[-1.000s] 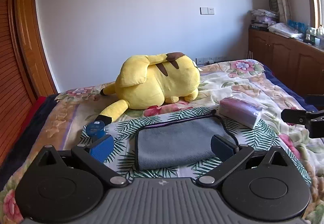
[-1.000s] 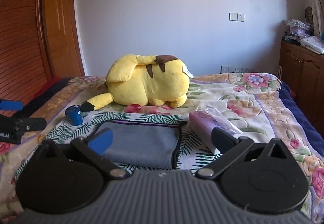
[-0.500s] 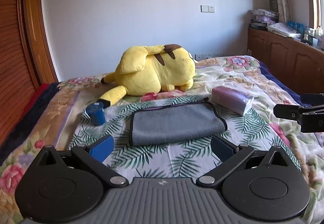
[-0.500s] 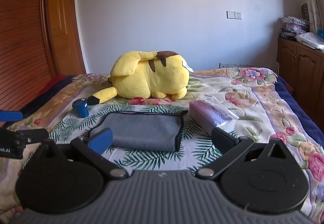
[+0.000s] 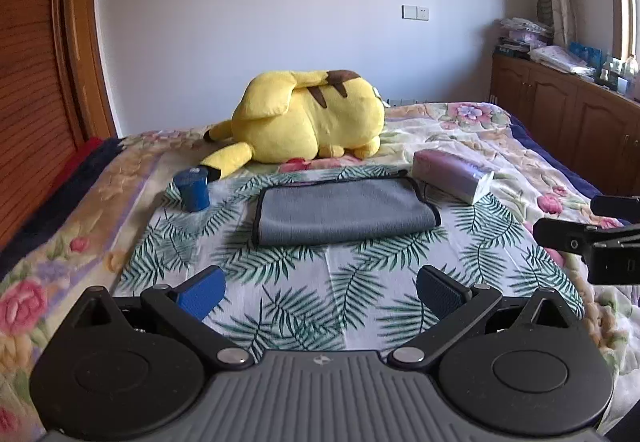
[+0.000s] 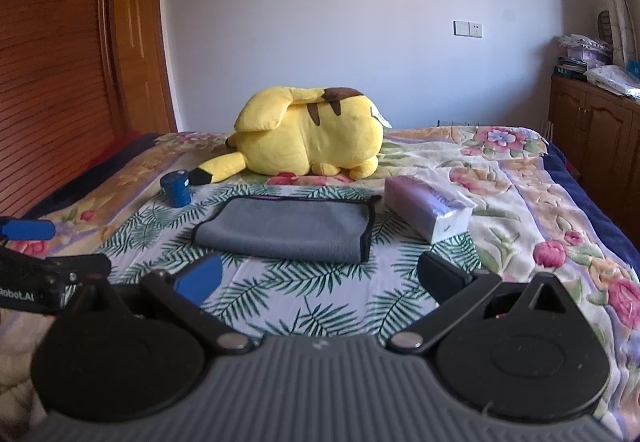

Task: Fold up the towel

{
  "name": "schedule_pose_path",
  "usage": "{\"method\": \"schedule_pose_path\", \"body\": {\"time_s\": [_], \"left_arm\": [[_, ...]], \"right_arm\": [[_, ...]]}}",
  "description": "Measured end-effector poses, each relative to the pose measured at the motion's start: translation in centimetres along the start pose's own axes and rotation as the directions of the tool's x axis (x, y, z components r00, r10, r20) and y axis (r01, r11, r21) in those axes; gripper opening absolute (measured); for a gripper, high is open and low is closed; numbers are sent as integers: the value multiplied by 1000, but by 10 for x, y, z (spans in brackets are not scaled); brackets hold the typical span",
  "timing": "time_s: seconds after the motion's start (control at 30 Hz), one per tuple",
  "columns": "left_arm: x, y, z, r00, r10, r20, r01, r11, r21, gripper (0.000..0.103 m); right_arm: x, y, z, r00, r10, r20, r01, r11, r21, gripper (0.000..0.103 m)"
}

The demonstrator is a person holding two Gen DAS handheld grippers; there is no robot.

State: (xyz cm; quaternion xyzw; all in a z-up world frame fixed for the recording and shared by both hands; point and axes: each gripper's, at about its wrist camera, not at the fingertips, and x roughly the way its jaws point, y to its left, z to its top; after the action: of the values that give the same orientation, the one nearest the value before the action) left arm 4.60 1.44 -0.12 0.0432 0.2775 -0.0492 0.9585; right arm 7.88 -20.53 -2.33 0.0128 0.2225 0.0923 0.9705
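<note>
Lying folded on a floral bed (image 5: 500, 138), the towel (image 5: 344, 212) faces left gripper (image 5: 320, 292) and right gripper (image 6: 320, 274), both wide open, empty.

right tool (image 5: 592, 226) cut by frame edge | cabinet-top clutter (image 5: 560, 50) too small

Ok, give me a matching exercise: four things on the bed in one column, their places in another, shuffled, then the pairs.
1. grey folded towel
2. yellow plush toy
3. small blue cylinder
4. purple tissue pack

A. right of the towel
B. left of the towel
C. centre of the palm-leaf cloth
D. behind the towel, nearest the wall

Pairs: 1-C, 2-D, 3-B, 4-A
</note>
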Motion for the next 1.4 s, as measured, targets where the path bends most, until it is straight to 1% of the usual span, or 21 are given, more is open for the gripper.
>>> {"method": "schedule_pose_path", "body": {"time_s": [0.13,0.33,0.57,0.77,0.9,1.07,1.23,1.4], "left_arm": [[0,-3,-14,1000,10,-16,-10,1000,9,103],[2,-1,-30,999,16,-45,-17,1000,-10,103],[4,0,-42,999,24,-47,-26,999,-31,103],[9,-2,-48,998,34,-48,-34,999,-12,103],[10,-1,-48,999,33,-39,-33,999,-8,103],[8,-2,-50,999,34,-30,-34,999,3,103],[2,-7,-49,999,42,0,-42,999,25,103],[-4,-6,-47,999,45,29,-46,999,20,103]], "right_arm": [[-2,3,-14,1000,-7,-18,7,1000,2,103],[-3,9,-27,999,-10,-35,10,1000,-10,103],[-4,13,-40,999,3,-49,-3,1000,13,103],[0,10,-49,998,-2,-56,3,1000,19,103],[5,10,-58,997,1,-73,0,1000,13,103],[1,12,-56,998,29,-48,-28,999,16,103],[-2,13,-55,999,18,-27,-18,1000,6,103],[-5,10,-53,1000,2,-4,-2,1000,11,103]]}}
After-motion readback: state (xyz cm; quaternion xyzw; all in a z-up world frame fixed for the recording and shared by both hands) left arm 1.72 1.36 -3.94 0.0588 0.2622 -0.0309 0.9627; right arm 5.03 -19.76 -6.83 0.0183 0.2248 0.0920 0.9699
